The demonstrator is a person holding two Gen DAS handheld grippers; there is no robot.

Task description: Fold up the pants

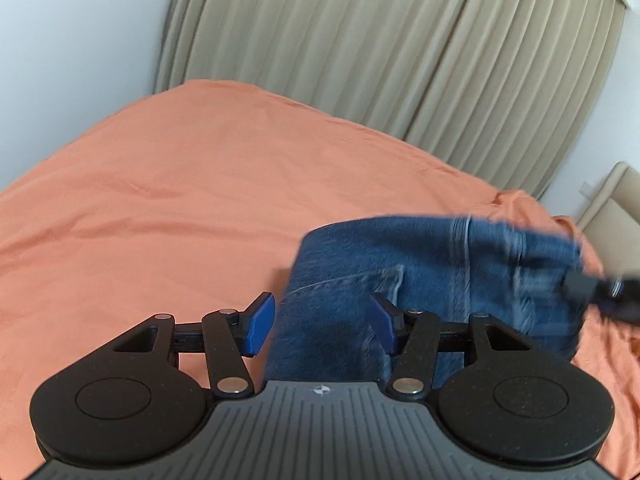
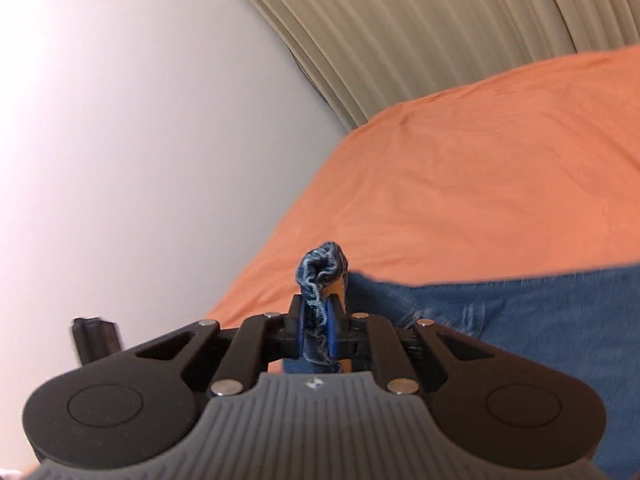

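Blue denim pants [image 1: 432,280] lie on the orange sheet, blurred at their right end. My left gripper [image 1: 322,324] is open low over their left part; its left pad [image 1: 260,324] stands over bare sheet and its right pad [image 1: 382,322] over the denim. At the far right a dark blurred right gripper [image 1: 592,284] is at the pants' raised corner. In the right wrist view my right gripper [image 2: 320,322] is shut on a bunched hem of the pants [image 2: 322,268], which sticks up between the blue pads, with a sliver of orange beside it. The rest of the denim [image 2: 520,312] trails away to the right.
The bed's orange sheet [image 1: 180,200] spreads wide to the left and behind. Beige pleated curtains [image 1: 380,40] and a white wall [image 2: 120,140] stand beyond it. A beige padded piece [image 1: 612,200] is at the right edge. A small dark object [image 2: 96,340] shows low on the left.
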